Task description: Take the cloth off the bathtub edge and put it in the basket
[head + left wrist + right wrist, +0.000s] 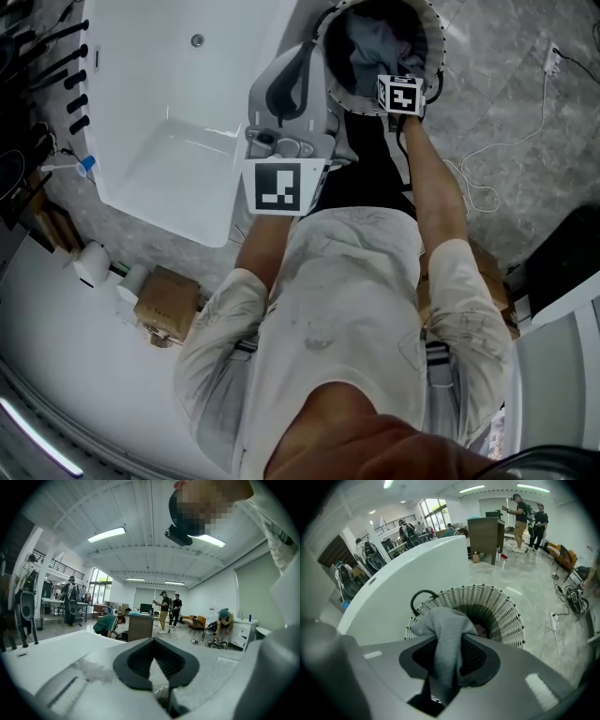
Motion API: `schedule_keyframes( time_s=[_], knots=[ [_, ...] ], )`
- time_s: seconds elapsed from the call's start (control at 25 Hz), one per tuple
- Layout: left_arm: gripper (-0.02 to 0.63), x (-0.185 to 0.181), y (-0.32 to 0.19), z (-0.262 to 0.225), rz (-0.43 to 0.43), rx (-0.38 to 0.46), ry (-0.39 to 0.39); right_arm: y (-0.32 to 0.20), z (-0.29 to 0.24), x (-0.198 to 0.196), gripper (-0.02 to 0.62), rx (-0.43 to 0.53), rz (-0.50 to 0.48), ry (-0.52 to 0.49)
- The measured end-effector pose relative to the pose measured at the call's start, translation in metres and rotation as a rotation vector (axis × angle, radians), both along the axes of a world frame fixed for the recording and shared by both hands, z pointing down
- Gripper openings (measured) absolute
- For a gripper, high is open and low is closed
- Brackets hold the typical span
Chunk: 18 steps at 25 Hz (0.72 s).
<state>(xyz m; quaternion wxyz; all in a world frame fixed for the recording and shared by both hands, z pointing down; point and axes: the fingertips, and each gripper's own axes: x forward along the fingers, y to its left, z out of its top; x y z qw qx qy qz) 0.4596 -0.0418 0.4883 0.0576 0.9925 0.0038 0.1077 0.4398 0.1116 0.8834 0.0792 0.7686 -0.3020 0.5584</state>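
My right gripper [449, 644] is shut on a grey cloth [443, 630], which bunches up out of the jaws and hangs down between them. It hovers just above the white wicker basket [506, 606]. In the head view the right gripper [394, 80] sits over the basket [433, 28], where grey fabric [375, 47] shows inside. The white bathtub [178, 122] lies to the left, and its edge [417, 569] runs past the basket. My left gripper [298, 66] is raised between tub and basket. Its jaws [153, 660] meet with nothing between them and point out into the room.
A cardboard box [169, 300] and white rolls [94, 262] stand on the floor beside the tub. A white cable [506, 141] runs over the grey floor to the right of the basket. Several people and a desk [486, 531] are far back in the room.
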Motion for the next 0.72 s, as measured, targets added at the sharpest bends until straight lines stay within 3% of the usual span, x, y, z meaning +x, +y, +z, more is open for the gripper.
schedule_keyframes(
  time_s=[0.32,0.72],
  knots=[
    [0.000,0.006,0.005,0.011,0.023,0.013,-0.025,0.010,0.034,-0.014,0.120,-0.086,0.002,-0.105],
    [0.000,0.003,0.024,0.010,0.058,0.014,-0.018,0.013,0.030,-0.021,0.227,-0.081,0.012,-0.095]
  ],
)
